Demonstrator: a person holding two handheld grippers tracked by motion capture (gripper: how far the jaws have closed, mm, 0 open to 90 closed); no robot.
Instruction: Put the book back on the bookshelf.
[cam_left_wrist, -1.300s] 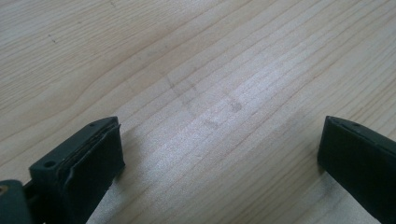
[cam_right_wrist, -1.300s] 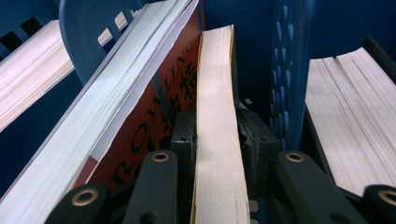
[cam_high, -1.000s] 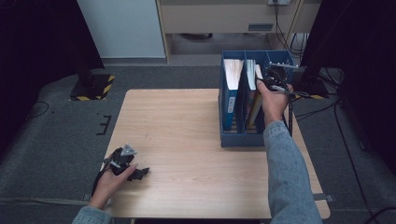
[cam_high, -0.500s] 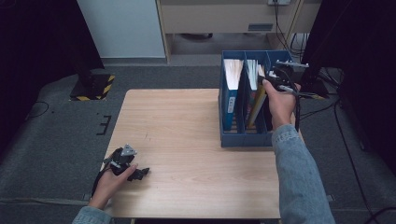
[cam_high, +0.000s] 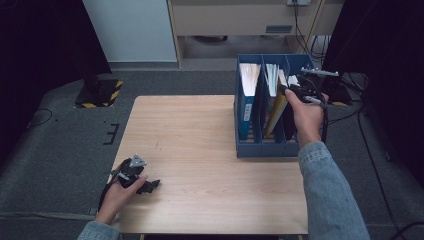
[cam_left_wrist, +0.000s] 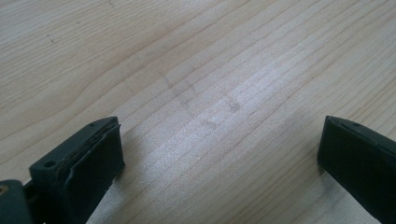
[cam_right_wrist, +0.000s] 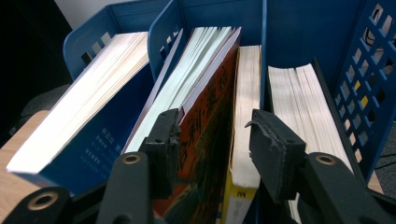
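A blue three-slot file rack (cam_high: 260, 149) stands at the table's right back. Its left slot holds a blue book (cam_high: 246, 107); the middle slot holds an orange book (cam_right_wrist: 210, 88) and a yellow one (cam_right_wrist: 247, 93). A black-covered book (cam_right_wrist: 299, 102) stands in the right slot. My right gripper (cam_high: 295, 89) hovers over the rack. Its jaws have just been opening, and in the right gripper view the right gripper (cam_right_wrist: 215, 120) straddles the orange and yellow books without pressing on them. My left gripper (cam_high: 149, 186) rests on the table at front left, open, with bare wood between the jaws (cam_left_wrist: 219, 135).
The wooden table (cam_high: 200, 135) is bare between the rack and the left hand. Cables and dark equipment (cam_high: 350, 95) lie right of the rack, off the table. A cabinet (cam_high: 130, 30) stands behind.
The right hand has lifted and shifted a little to the right over the rack, and its jaws have spread apart. The left hand has stayed put.
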